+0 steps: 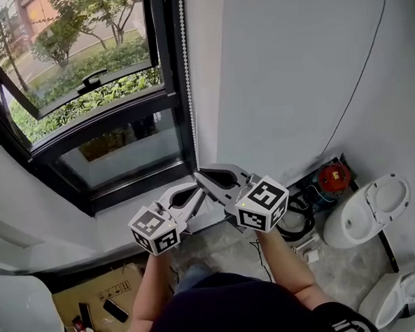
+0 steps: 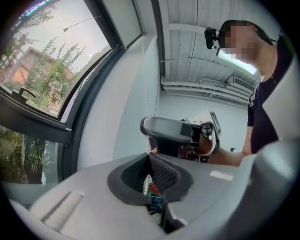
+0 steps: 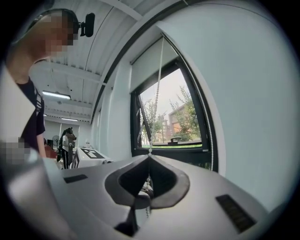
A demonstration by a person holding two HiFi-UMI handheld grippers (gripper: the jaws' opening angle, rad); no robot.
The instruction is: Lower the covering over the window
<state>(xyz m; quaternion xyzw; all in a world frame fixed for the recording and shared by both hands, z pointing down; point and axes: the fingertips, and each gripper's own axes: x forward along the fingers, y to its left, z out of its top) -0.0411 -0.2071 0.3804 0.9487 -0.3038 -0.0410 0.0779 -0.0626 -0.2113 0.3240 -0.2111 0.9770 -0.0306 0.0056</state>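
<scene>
The window (image 1: 83,85) has a black frame, and its top sash is tilted open. A white bead chain (image 1: 185,72) hangs down the frame's right edge. Both grippers meet at its lower end. My left gripper (image 1: 195,195) is shut on the bead chain (image 2: 144,93), beads showing in the hollow behind its closed jaws (image 2: 149,155). Just above it, my right gripper (image 1: 199,173) is also shut on the chain (image 3: 157,93), which runs from its tips (image 3: 150,153) up to the pale roller blind (image 3: 150,63) covering the top of the window (image 3: 171,122).
White toilets (image 1: 368,211) and a red device (image 1: 333,177) stand on the floor at the right. A cardboard box (image 1: 96,295) and a white chair (image 1: 20,310) are at the lower left. A thin cable (image 1: 360,75) runs down the grey wall.
</scene>
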